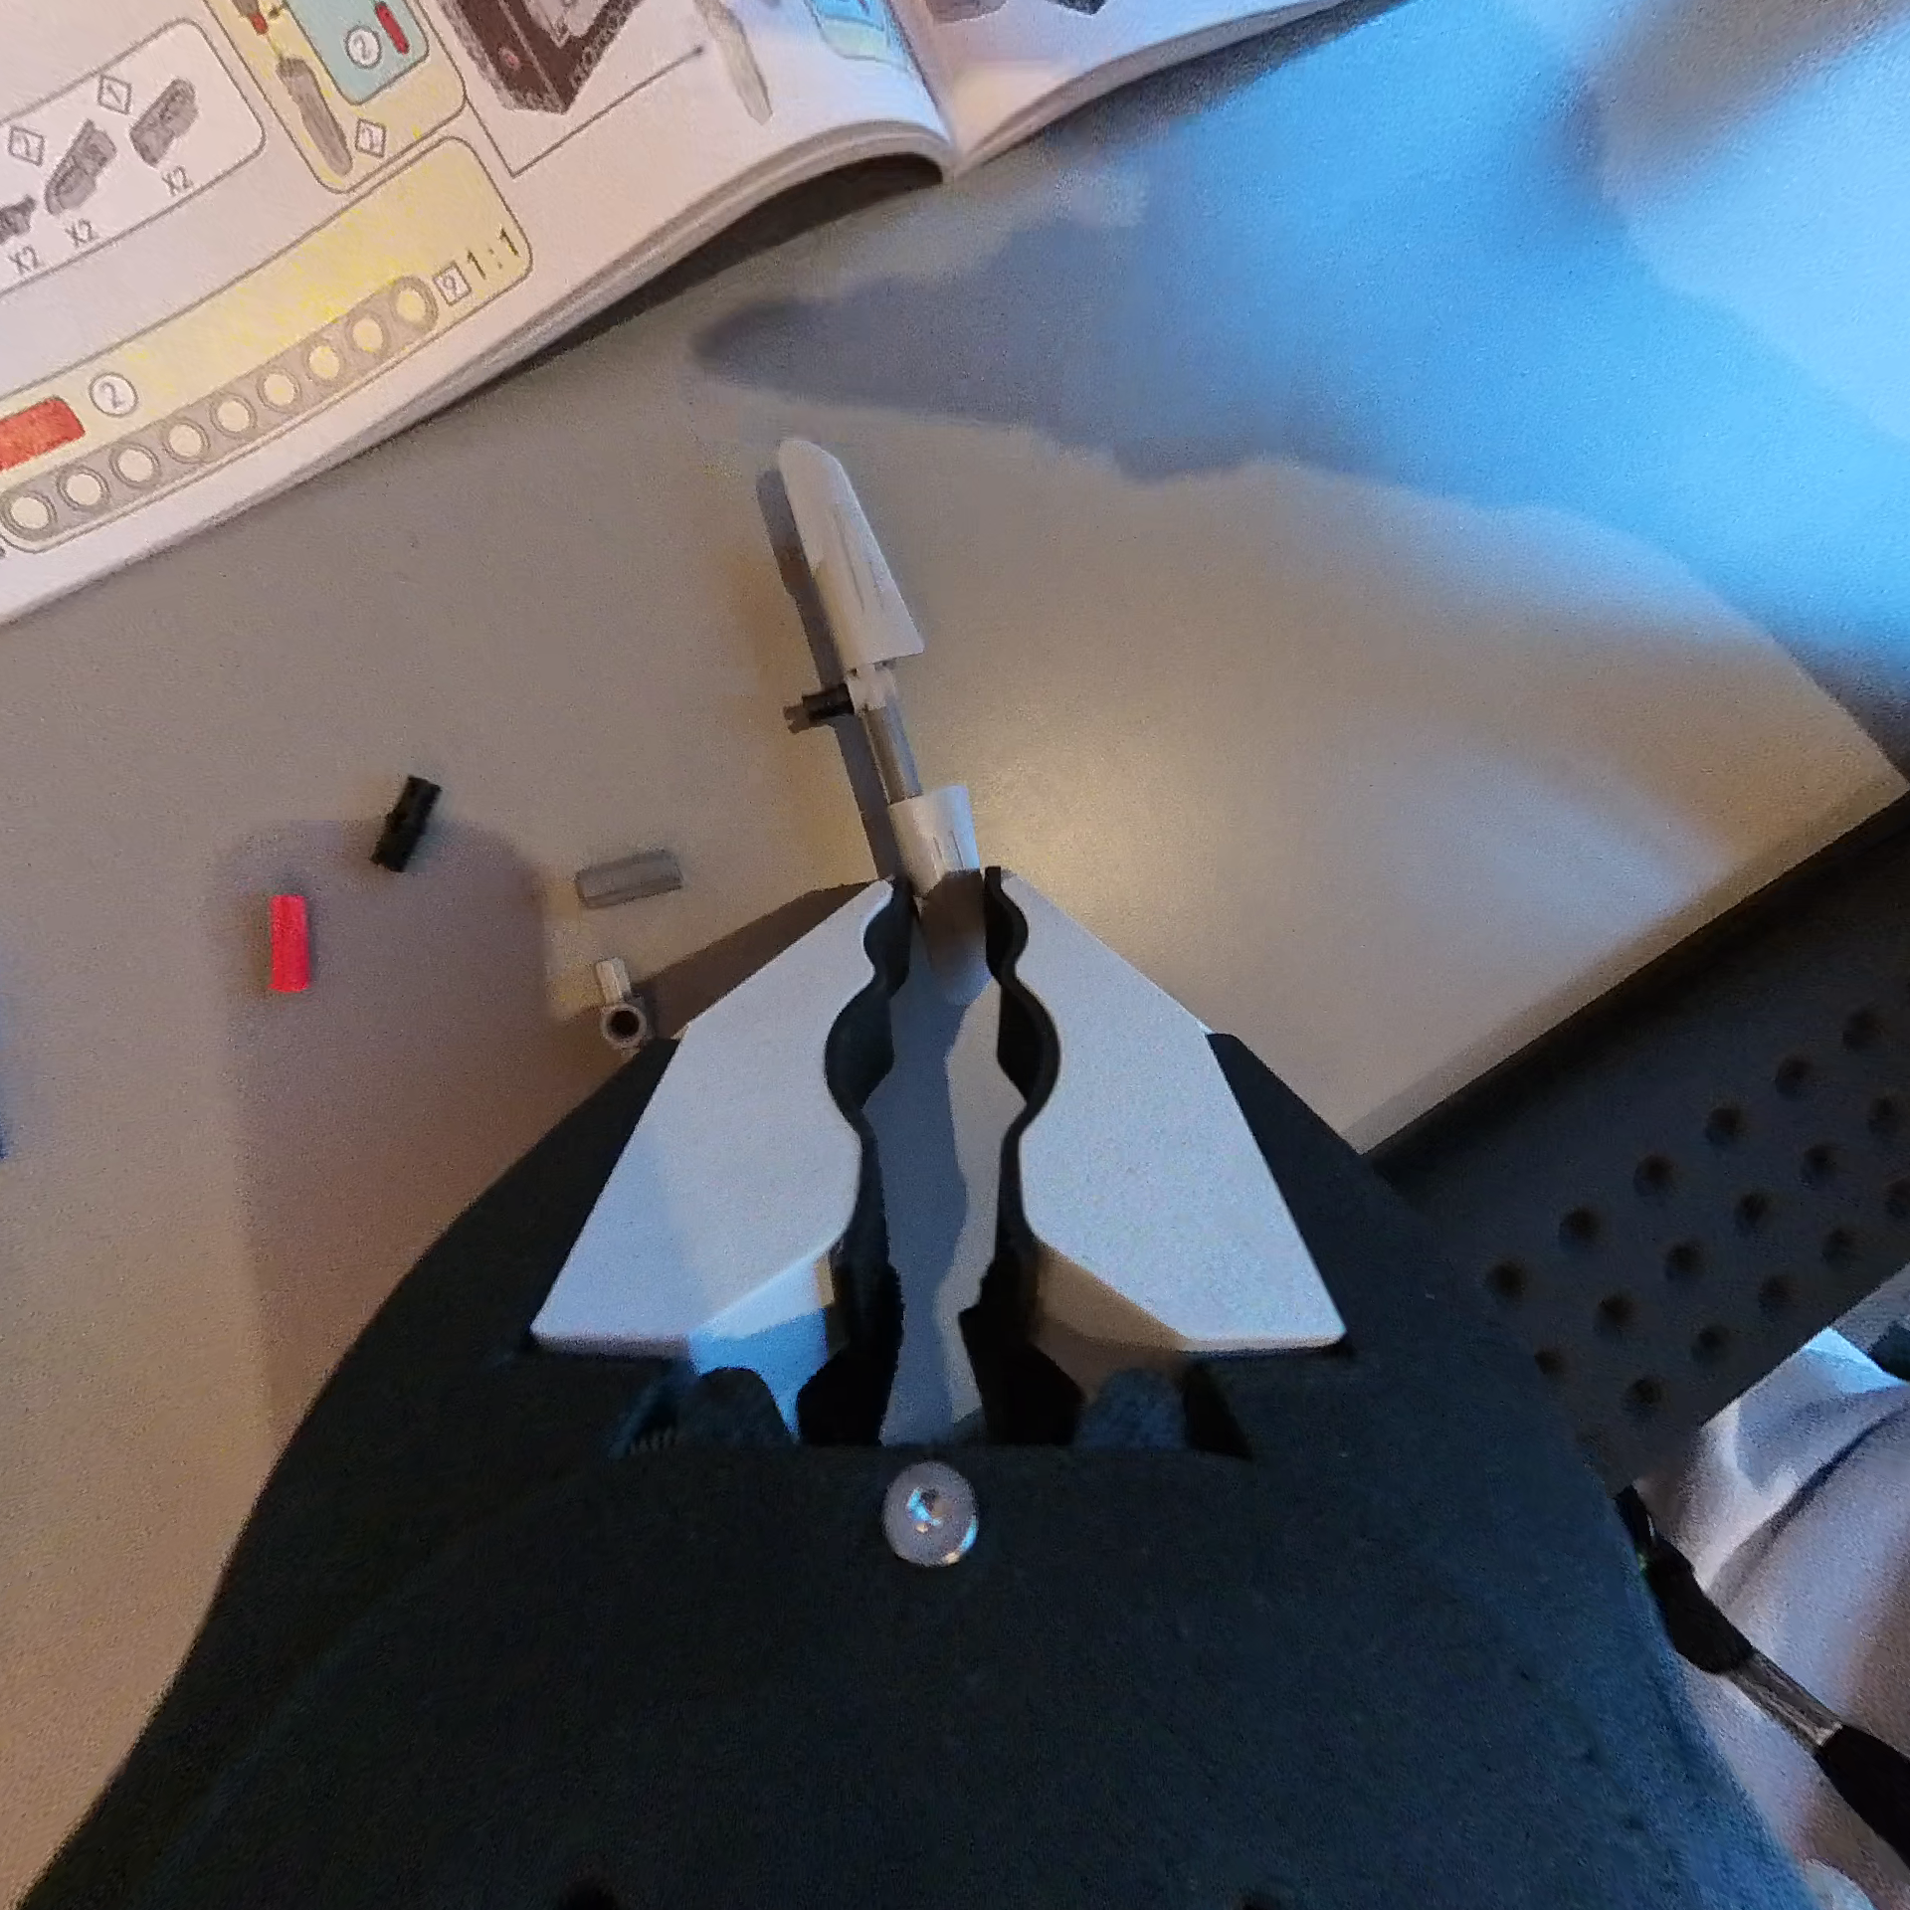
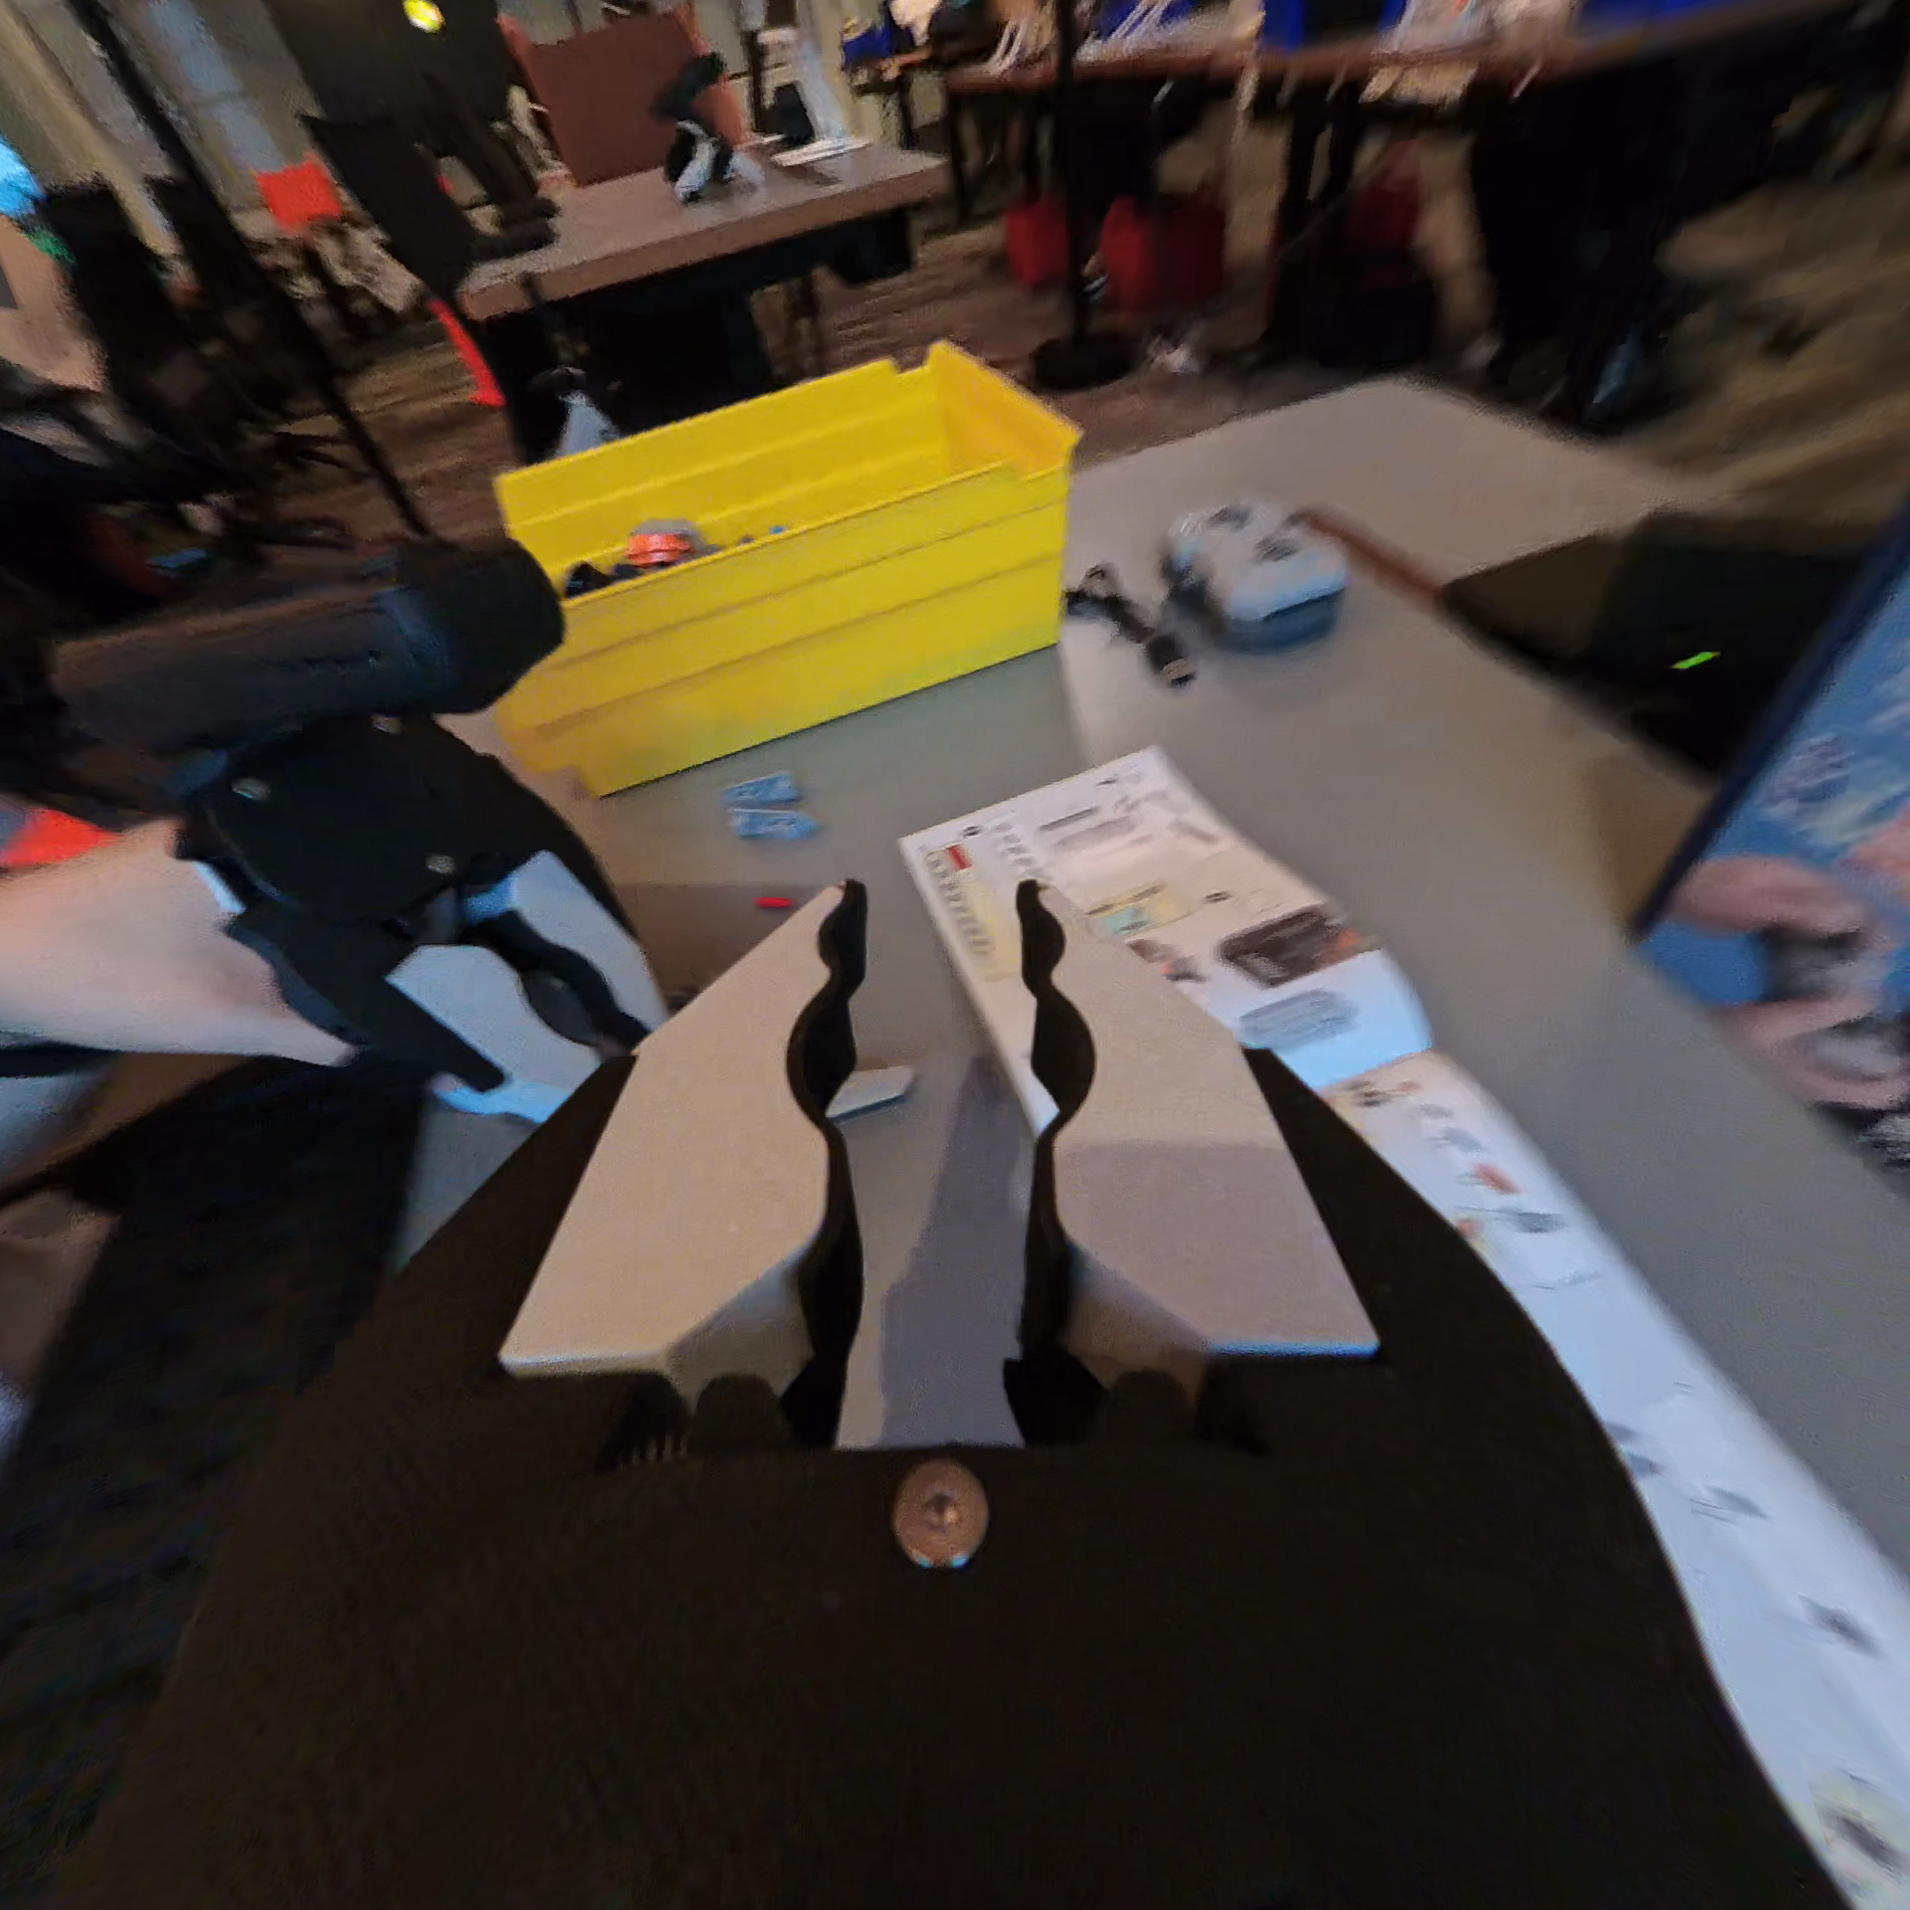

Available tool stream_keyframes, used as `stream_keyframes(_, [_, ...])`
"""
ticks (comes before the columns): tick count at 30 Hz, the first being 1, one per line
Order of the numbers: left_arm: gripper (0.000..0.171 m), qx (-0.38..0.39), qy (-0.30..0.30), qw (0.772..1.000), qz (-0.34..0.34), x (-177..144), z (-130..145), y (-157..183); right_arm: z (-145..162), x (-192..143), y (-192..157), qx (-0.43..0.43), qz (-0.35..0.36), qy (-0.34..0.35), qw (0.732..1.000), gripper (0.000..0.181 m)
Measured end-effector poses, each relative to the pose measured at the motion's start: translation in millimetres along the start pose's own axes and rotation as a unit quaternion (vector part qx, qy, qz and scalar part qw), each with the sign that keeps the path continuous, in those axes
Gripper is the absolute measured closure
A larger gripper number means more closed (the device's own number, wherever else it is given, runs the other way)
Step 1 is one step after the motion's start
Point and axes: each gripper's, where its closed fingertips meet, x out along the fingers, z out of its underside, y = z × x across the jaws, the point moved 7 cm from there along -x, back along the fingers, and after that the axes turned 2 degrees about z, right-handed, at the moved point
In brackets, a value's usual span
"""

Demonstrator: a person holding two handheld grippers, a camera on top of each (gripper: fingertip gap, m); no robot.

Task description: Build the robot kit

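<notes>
Left wrist view shows the left gripper [image 1: 946, 879] pinching a small white-and-grey part assembly [image 1: 879, 661] by its end, clear above the table [image 1: 1344, 775]. The right gripper [image 2: 941, 894] hangs parted and empty beside the open instruction booklet [image 2: 1189, 930].

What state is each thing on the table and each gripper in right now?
left gripper: shut on white rod assembly, held off the table.
right gripper: open, empty.
instruction booklet: lying open.
yellow bin: open-topped, parts inside.
red pin: loose on table.
black pin: loose on table.
grey piece: loose, lying flat.
</notes>
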Motion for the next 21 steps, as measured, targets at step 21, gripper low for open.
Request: stream_keyframes(21, [0.150,0.028,0.121,0.991,-0.057,-67.6,-18.9,5.1,10.6,-7.9,6.8,-0.229,0.136,-0.004,0.964,0.149])
